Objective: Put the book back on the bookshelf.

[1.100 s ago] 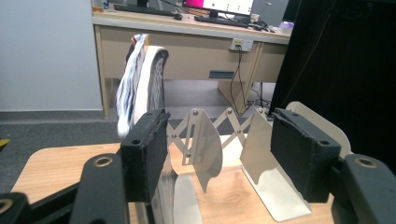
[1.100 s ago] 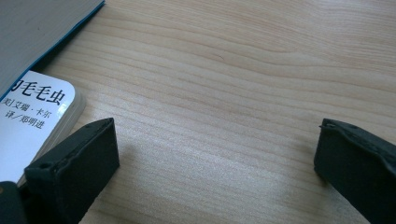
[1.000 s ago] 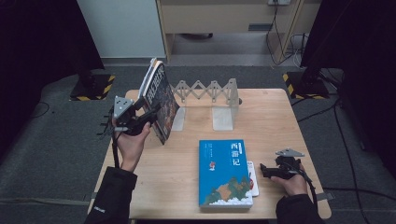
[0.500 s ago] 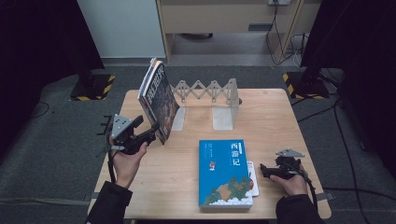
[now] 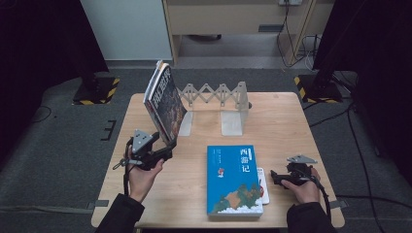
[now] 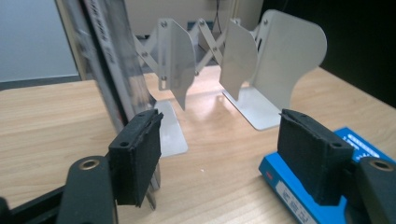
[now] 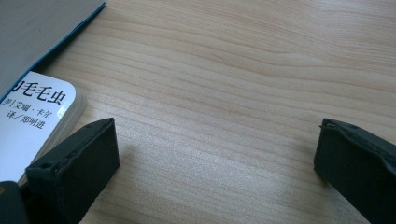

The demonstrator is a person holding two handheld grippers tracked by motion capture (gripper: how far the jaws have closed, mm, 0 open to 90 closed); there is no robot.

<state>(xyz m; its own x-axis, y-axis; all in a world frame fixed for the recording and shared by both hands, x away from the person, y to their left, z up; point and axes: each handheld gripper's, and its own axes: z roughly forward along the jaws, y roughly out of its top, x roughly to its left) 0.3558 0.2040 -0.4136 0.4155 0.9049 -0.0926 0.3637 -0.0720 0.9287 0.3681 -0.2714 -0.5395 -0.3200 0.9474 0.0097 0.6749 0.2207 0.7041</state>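
A blue book [image 5: 234,180] lies flat on the wooden table [image 5: 291,116], in front of the metal expanding bookend rack [image 5: 221,104], with a white book [image 5: 263,185] tucked beneath it.

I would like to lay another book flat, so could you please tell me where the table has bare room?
Bare wood lies right of the white metal expanding book rack, above the right gripper, and along the near left edge of the light wooden table. It is crowded around the leaning dark-covered book, the left gripper, and the flat blue book at centre.
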